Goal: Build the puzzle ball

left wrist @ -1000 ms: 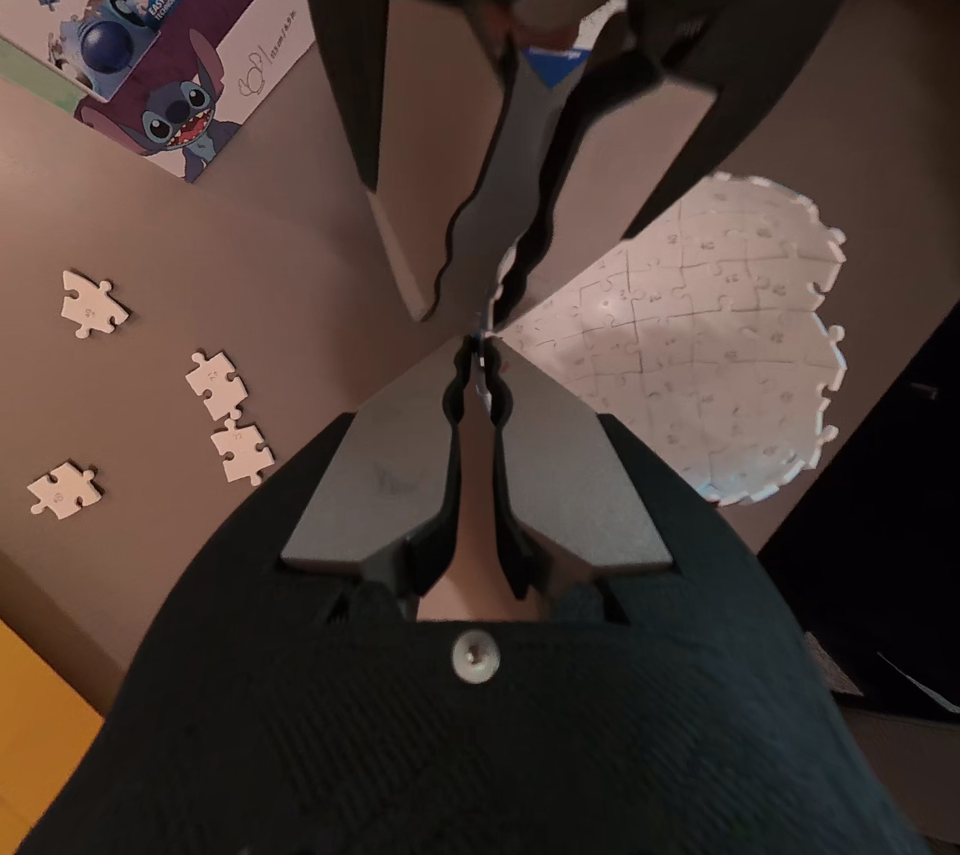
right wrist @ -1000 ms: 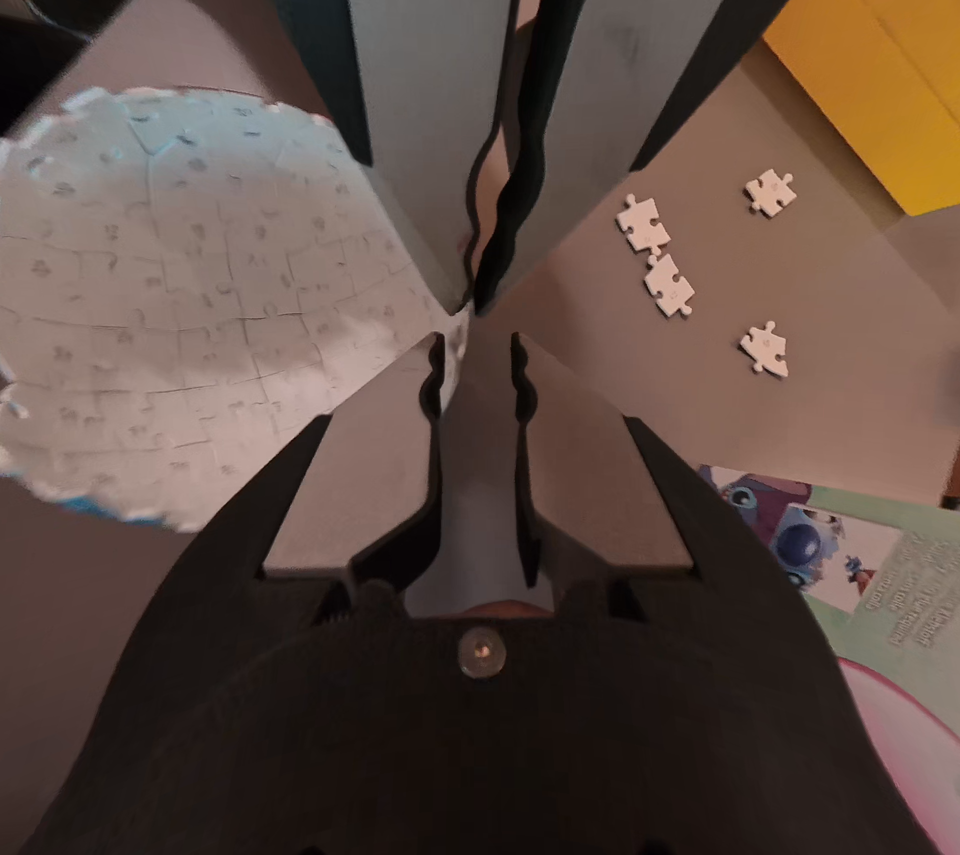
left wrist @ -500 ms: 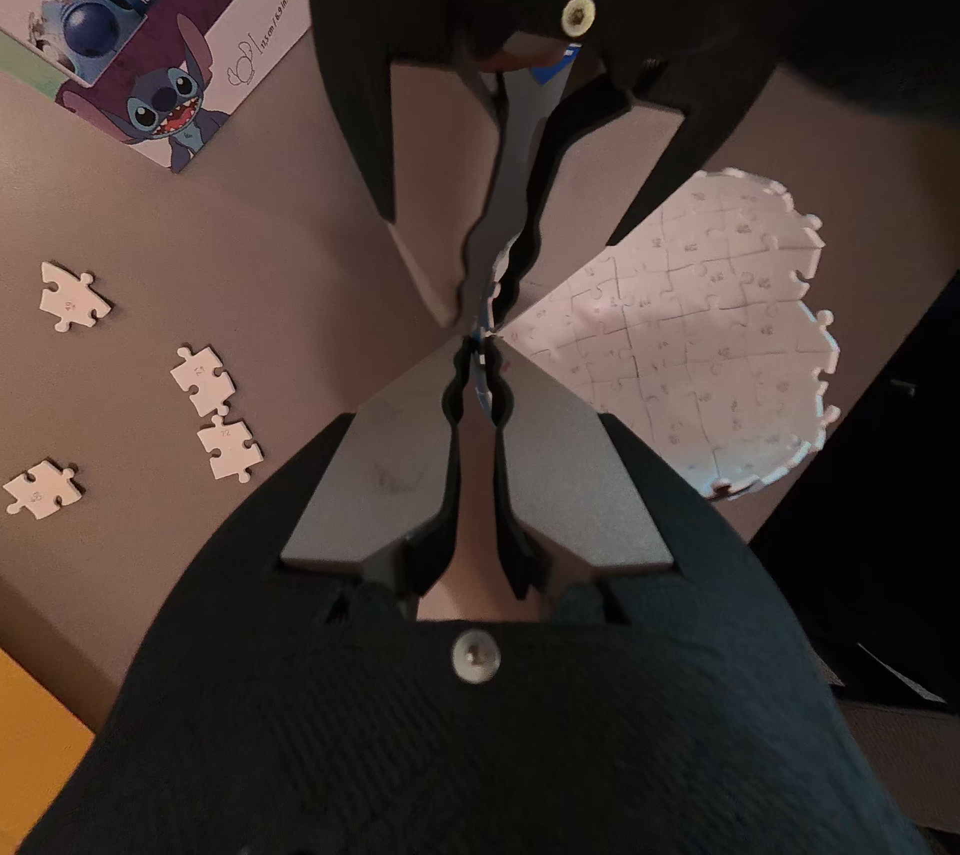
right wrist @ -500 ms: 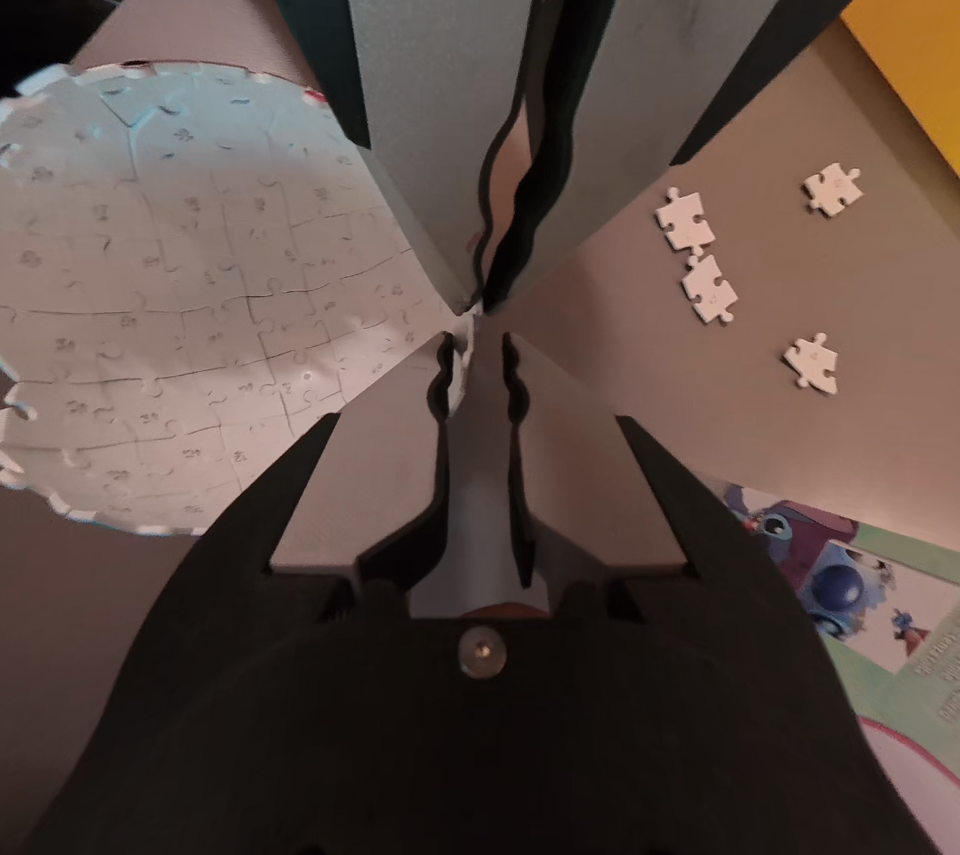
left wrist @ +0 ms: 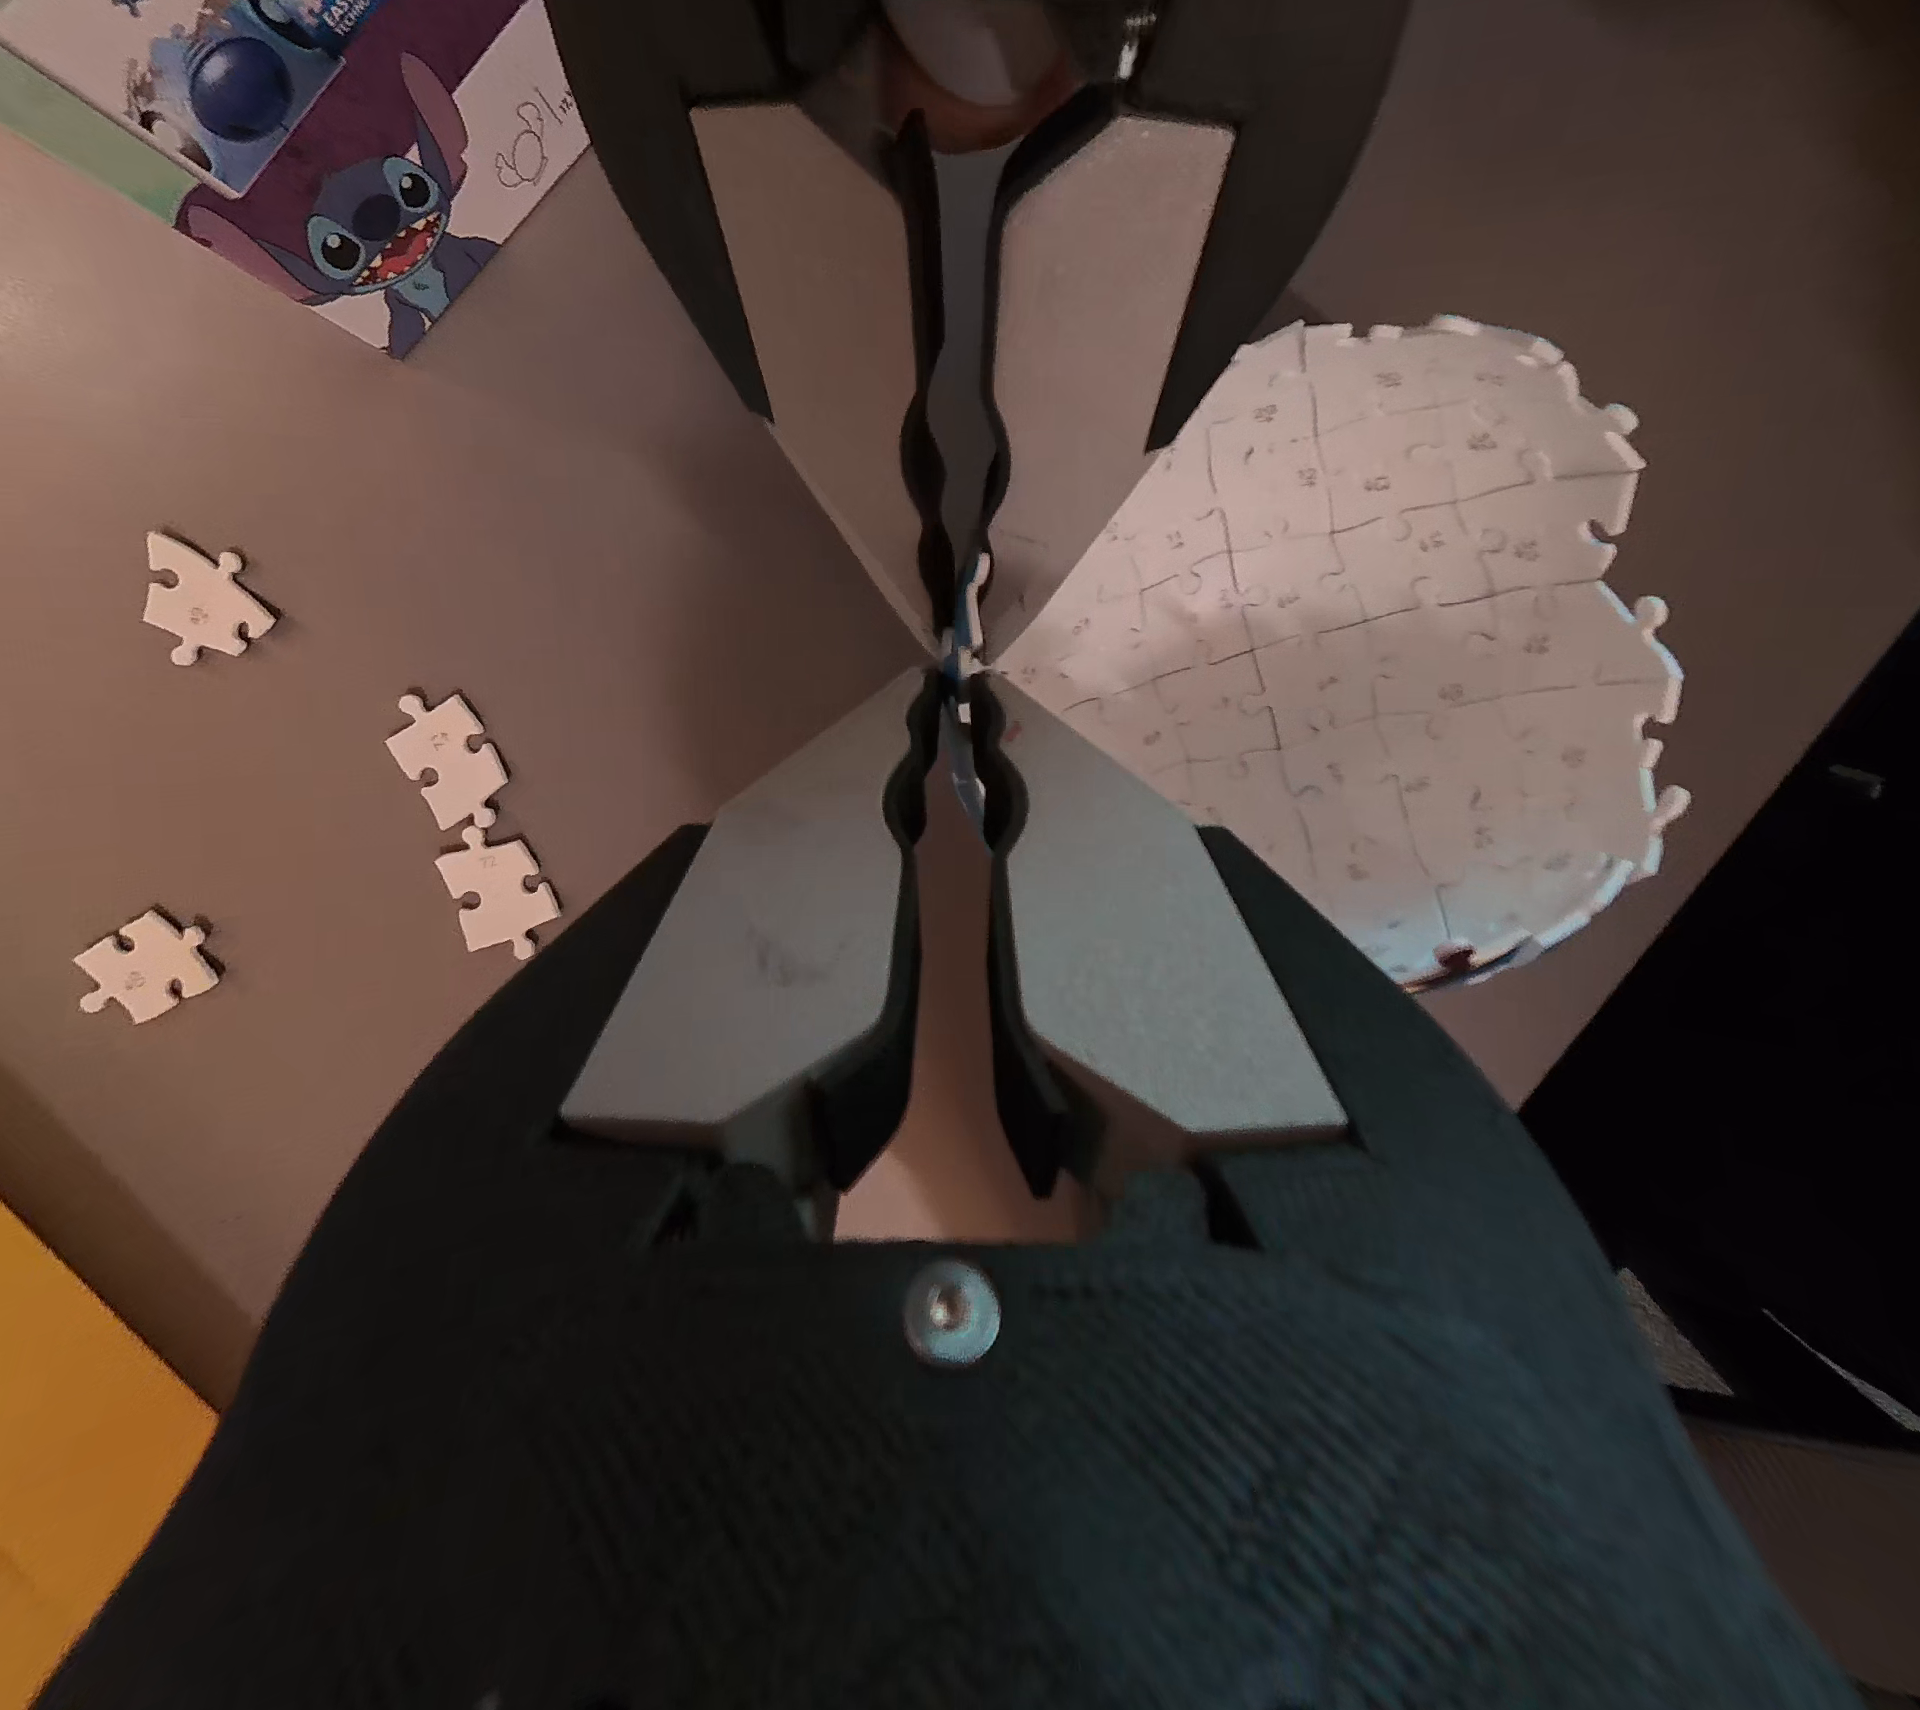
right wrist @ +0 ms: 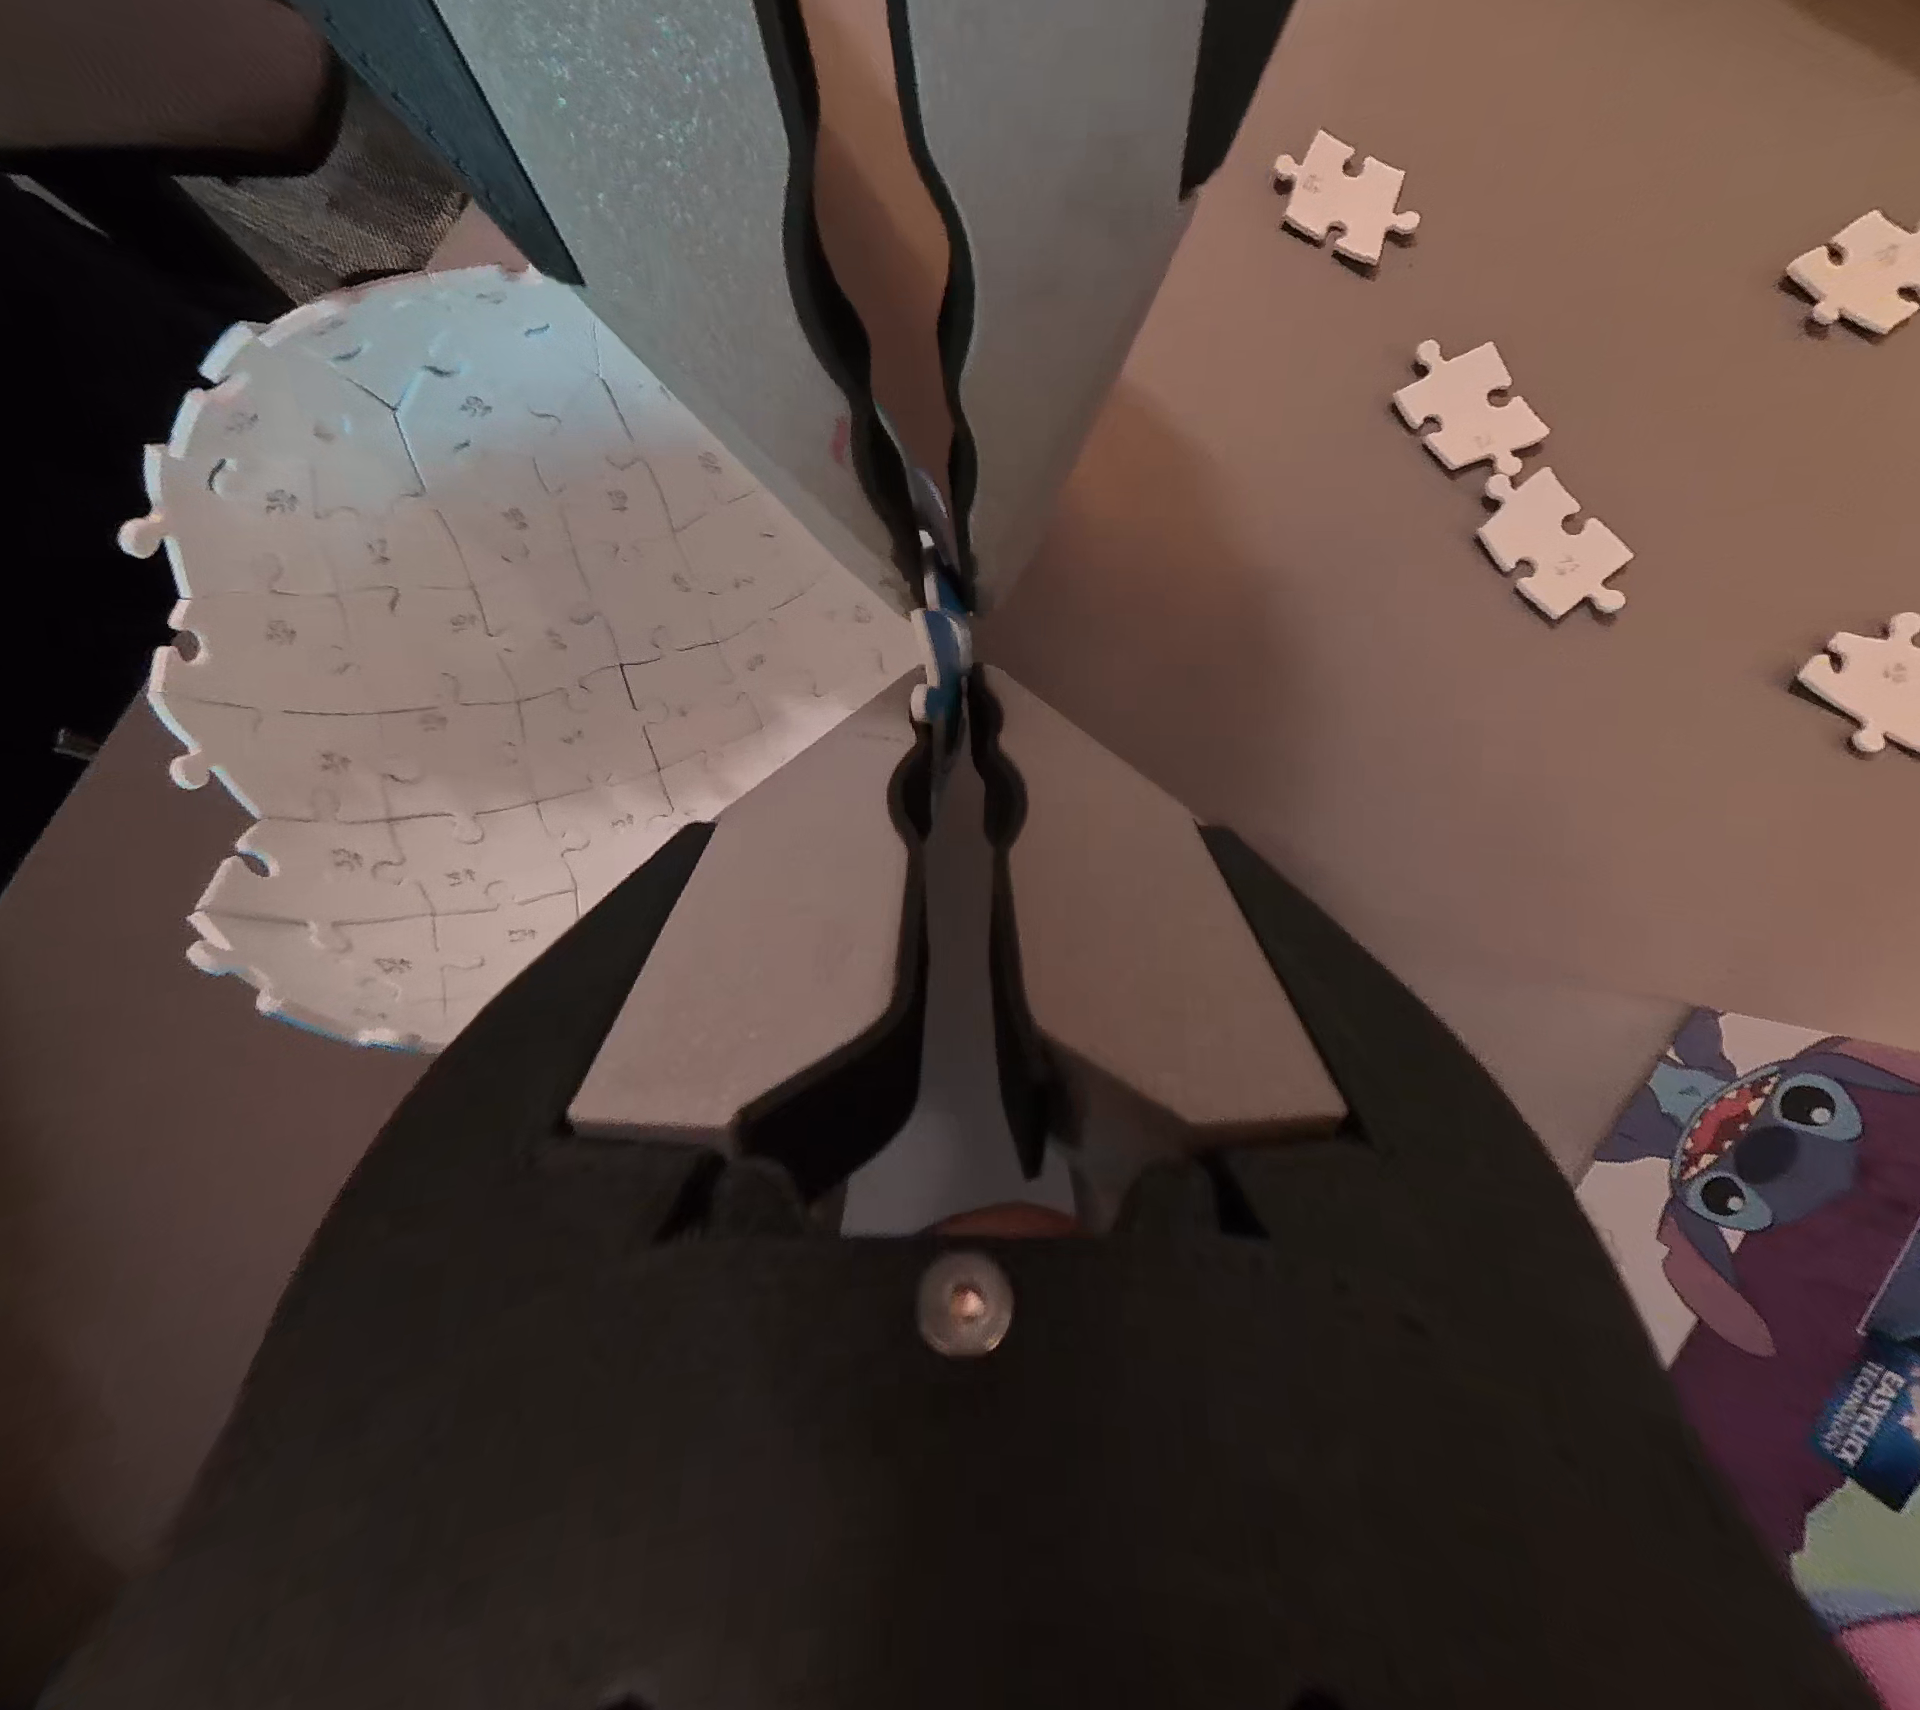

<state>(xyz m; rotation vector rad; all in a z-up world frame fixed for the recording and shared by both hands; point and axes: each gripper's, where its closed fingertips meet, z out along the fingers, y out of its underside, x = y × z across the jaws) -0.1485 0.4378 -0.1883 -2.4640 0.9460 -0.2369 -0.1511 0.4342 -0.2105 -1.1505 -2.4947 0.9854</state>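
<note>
Left wrist view: left claw (left wrist: 961, 699) nipped shut on the rim of the half-built puzzle ball (left wrist: 1382, 663), whose white inner shell bulges to the right of the tips; right claw (left wrist: 961, 559) opposite, tip to tip, pinching a blue-faced puzzle piece (left wrist: 968, 621) at that same rim. Four loose pieces (left wrist: 449, 756) well apart on the left of the desk (left wrist: 644, 538), printed box sheet (left wrist: 312, 102) beyond them. Right wrist view: right claw (right wrist: 951, 704) clamped on the piece (right wrist: 943, 652), shell (right wrist: 436, 652) now to the left, loose pieces (right wrist: 1470, 419) off to the right. Probably light, thin and stiff but prone to popping apart at the seams (best held at the rim, close to the joint). Toothed shell edge near the dark desk edge; ample open desk on the loose-piece side.
</note>
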